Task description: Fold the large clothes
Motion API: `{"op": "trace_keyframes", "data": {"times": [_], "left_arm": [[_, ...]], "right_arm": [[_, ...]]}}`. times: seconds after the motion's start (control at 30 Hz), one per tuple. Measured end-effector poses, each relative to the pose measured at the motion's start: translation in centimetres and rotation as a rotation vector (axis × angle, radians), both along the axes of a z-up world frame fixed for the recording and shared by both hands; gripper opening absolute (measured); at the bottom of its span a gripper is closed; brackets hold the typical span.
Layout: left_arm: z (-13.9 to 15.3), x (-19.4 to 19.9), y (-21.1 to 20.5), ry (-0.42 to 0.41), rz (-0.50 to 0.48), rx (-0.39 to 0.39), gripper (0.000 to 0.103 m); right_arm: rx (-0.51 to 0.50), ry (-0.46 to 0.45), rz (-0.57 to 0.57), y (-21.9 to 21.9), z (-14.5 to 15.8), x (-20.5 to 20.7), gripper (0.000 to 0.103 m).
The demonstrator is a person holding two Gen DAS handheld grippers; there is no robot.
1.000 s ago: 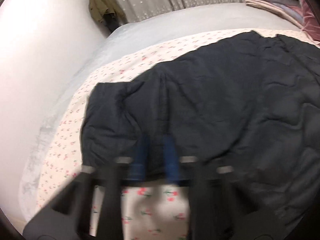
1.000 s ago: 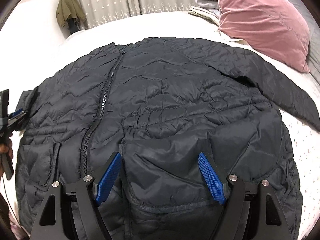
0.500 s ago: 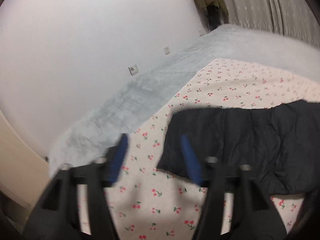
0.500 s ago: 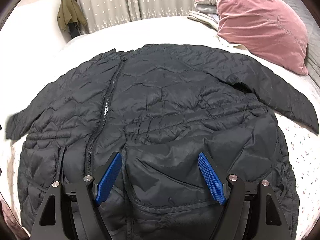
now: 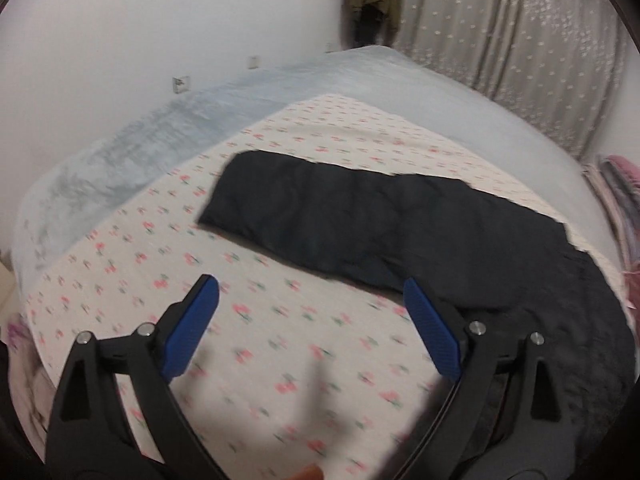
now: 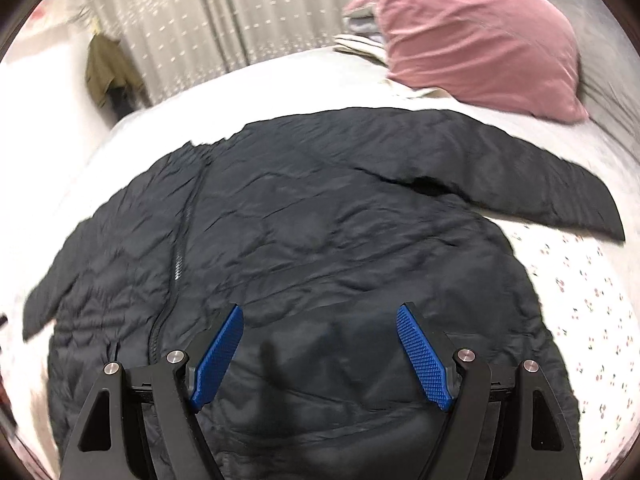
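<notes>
A dark jacket (image 6: 320, 240) lies spread flat on the bed (image 5: 280, 340), sleeves out to left and right. The left gripper (image 5: 312, 300) has just been opening — nothing between its jaws. The right gripper (image 6: 320, 320) hangs spread over the near hem, empty.

Both cams ride the grippers, looking fwd and down past the blue fingers (image 5: 192, 328) at a bed (image 5: 120, 176). Left cam: near the cherry-print sheet (image 5: 304, 344), facing wall and curtain (image 5: 520, 60). Right cam: close over the black jacket (image 6: 320, 232), facing curtain and pink pillow (image 6: 480, 40). Shared: jacket, sheet, curtain, olive coat (image 6: 108, 72).
</notes>
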State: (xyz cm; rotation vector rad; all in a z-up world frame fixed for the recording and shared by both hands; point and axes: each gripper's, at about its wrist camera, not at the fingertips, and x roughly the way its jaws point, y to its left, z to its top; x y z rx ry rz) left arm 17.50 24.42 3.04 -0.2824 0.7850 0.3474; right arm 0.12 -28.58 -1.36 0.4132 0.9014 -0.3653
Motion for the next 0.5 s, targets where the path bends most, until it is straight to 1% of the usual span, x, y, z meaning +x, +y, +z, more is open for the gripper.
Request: {"op": "trace_keyframes", "data": {"times": [0.1,0.17,0.27,0.33,0.4,0.5], "left_arm": [[0.4,-1.8,-3.4,-0.037,-0.084,-0.064,0.096],[-0.1,-2.6,-6.1,-0.061,-0.164,-0.102,0.098],[-1.4,-2.7,-10.0,-0.057,-0.3,-0.103,0.099],[-2.2,-2.3,-12.3,-0.051,-0.374,-0.096,0.099],[-2.7,-1.6,-14.2,-0.05,-0.432,-0.093,0.099],[-3.6,-0.6,-15.7,-0.058,-0.472,-0.106,0.099]], "right_arm": [[0.031,-0.007,-0.049,-2.8,0.2,-1.1,0.08],[0.057,-0.003,-0.127,-6.1,0.1,-2.1,0.08],[0.104,0.005,-0.246,-11.3,-0.3,-3.6,0.08],[0.058,0.03,-0.329,-15.1,-0.2,-4.7,0.08],[-0.012,0.067,-0.414,-19.3,0.0,-5.8,0.08],[-0.057,0.104,-0.541,-25.4,-0.6,-7.1,0.08]]}}
